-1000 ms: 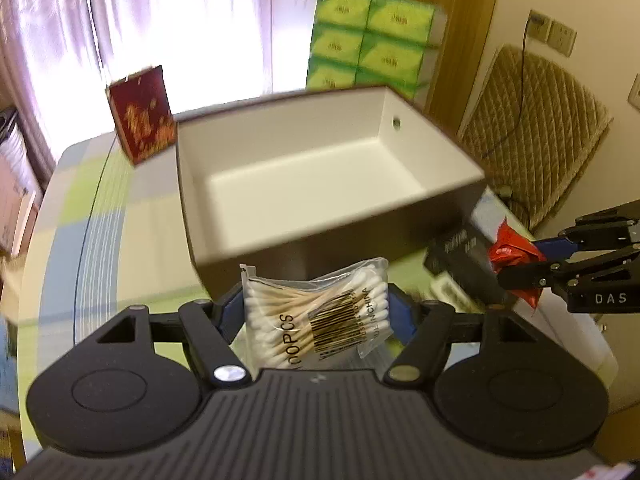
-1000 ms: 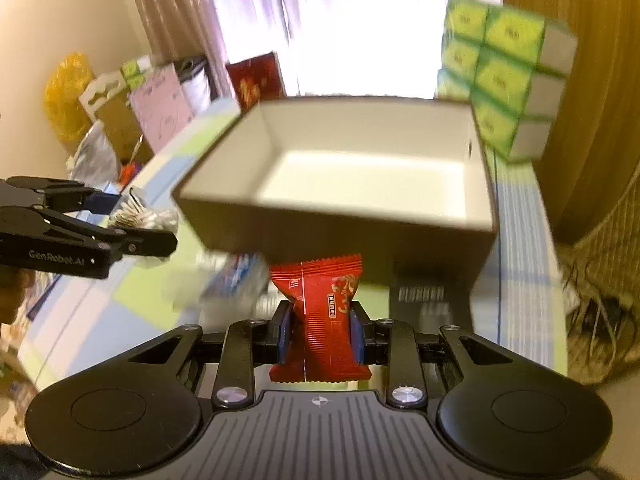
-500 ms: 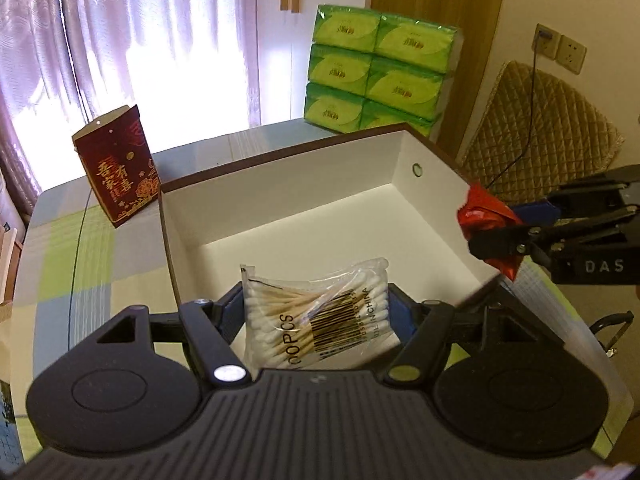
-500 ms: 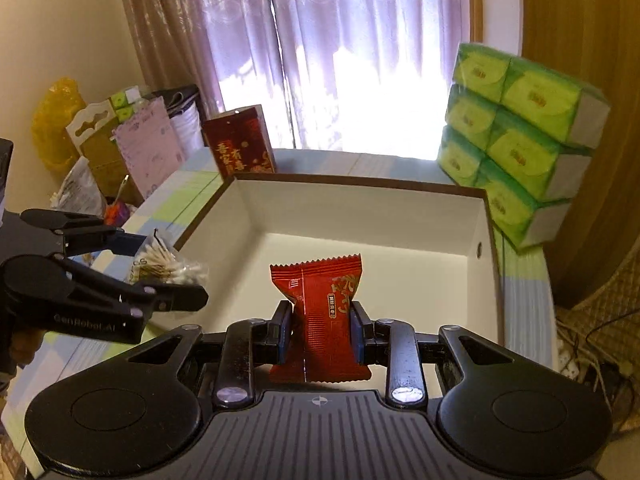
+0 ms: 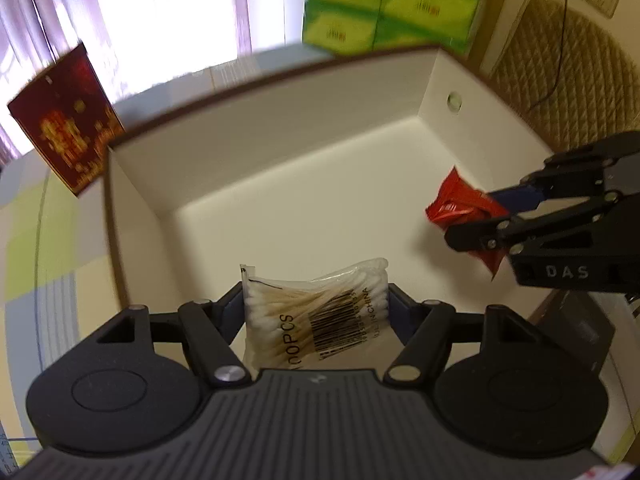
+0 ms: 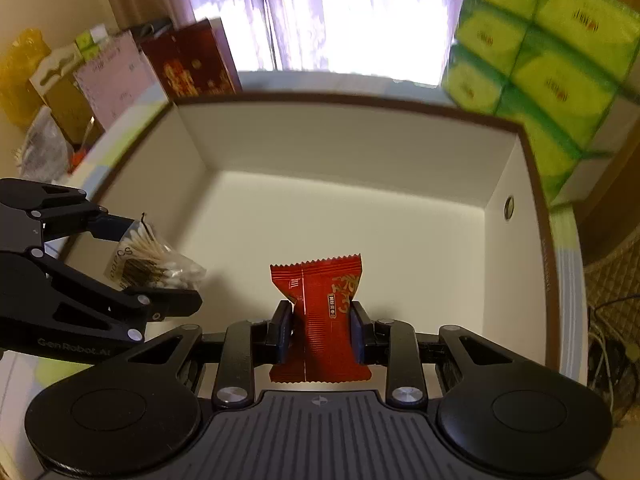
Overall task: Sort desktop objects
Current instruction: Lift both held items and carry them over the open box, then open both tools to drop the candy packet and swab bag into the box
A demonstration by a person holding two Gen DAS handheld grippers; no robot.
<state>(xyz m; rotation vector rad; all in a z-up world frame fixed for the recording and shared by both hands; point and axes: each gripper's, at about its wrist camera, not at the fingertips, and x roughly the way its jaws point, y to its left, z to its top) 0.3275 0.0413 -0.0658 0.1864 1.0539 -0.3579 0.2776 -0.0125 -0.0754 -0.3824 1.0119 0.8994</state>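
Above the white box point(image 6: 360, 216), the left hand-held gripper point(image 5: 316, 306) is clamped on a bag of cotton swabs point(image 5: 316, 316), and the right hand-held gripper point(image 6: 320, 326) is clamped on a red candy packet point(image 6: 320, 312). Green tissue packs point(image 6: 536, 52) stand behind the box.

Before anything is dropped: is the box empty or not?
Empty: the box floor is bare; swabs and candy hang above it in shut jaws.

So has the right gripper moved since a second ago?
Yes. The right gripper with its red packet went forward over the box rim; a second ago it was outside the box's near wall.
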